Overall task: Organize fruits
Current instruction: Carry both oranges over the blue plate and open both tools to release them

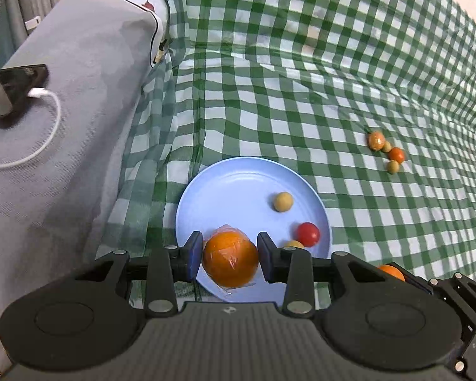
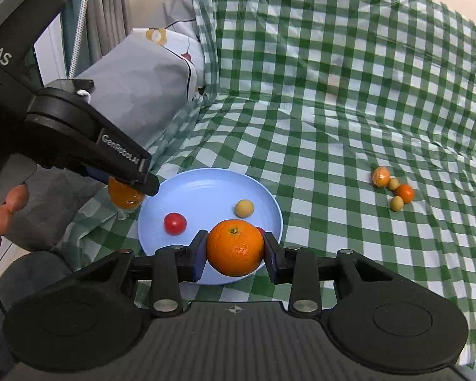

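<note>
Left tool [image 1: 230,258]: clamped on wrapped orange [image 1: 230,259]; film may slip.
Right tool [image 2: 234,249]: clamped on bare orange [image 2: 234,247].
Plate [image 2: 206,187] below both: 2 drops could collide, scatter tomato [image 2: 175,223].

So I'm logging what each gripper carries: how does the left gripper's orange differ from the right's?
The left gripper's orange is wrapped in clear, glossy plastic film; the right gripper's orange is bare, with pitted peel and its stem end showing. The wrapped one looks smooth, the bare one matte. Both are clamped between blue pads above the blue plate.
</note>
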Motion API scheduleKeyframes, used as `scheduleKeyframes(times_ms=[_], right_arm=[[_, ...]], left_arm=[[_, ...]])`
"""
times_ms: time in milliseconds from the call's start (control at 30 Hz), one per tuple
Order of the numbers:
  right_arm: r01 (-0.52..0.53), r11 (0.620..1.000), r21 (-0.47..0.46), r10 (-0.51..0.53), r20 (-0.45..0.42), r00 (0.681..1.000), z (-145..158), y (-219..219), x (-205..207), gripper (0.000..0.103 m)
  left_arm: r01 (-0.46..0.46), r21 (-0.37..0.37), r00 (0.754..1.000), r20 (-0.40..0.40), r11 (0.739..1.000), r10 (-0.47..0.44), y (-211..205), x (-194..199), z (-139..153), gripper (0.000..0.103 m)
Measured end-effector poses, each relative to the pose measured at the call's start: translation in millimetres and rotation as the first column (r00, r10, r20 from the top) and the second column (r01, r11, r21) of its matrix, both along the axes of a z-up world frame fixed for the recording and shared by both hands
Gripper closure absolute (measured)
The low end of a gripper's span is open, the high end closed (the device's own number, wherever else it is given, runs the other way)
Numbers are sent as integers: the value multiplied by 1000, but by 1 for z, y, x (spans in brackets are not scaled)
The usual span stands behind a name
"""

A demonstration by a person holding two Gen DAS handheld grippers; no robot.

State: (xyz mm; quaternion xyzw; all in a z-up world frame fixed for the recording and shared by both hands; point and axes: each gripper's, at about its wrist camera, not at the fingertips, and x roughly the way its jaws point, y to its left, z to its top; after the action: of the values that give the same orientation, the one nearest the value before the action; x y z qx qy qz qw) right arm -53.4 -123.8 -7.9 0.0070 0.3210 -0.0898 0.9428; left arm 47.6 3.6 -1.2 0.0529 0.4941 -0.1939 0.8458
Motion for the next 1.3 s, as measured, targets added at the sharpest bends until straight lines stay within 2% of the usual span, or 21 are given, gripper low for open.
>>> scheduleKeyframes(times_ms=[300, 633, 700, 733, 767, 833, 933, 1000, 1133, 1200, 1300], right_arm=[[-8, 1000, 14, 9, -59, 998, -24, -13, 43, 65], [-30, 999, 11, 31, -80, 996, -37, -19, 72, 64], [-41, 999, 7, 42, -83, 996, -38, -19, 77, 64], [-52, 999, 12, 53, -84, 995, -38, -19, 78, 63], [-53, 999, 13, 54, -81, 995, -37, -19, 78, 59], [-35, 999, 5, 36, -69, 997, -32, -18, 74, 34], [-26, 1000, 3, 26, -66, 997, -23, -17, 58, 21], [-14, 1000, 9, 14, -86, 996, -19, -15, 44, 16], [23, 999, 32, -19, -120, 993, -10, -8, 10, 11], [78, 996, 34, -74, -100, 992, -1, -5, -7, 5], [135, 988, 79, -131, -53, 990, 15, 0, -37, 5]], left_arm=[[14, 35, 999, -30, 999, -13, -18, 34, -34, 62], [8, 92, 1000, -6, 996, -8, -28, 61, -52, 60], [9, 95, 1000, 19, 995, -11, -28, 63, -49, 38], [10, 92, 999, 34, 996, -13, -27, 62, -46, 15], [9, 83, 998, 57, 997, -14, -26, 60, -42, 2], [18, 57, 994, 103, 998, -24, -19, 53, -30, 0], [15, 55, 995, 95, 998, -20, -8, 39, -18, 0], [-5, 39, 997, 76, 999, 2, 4, 23, -12, 0], [-55, 29, 995, 79, 998, 53, 29, -17, 2, 0], [-90, 25, 993, 74, 996, 88, 40, -33, 9, 0], [-73, -5, 995, 66, 997, 74, 50, -57, 21, 0]])
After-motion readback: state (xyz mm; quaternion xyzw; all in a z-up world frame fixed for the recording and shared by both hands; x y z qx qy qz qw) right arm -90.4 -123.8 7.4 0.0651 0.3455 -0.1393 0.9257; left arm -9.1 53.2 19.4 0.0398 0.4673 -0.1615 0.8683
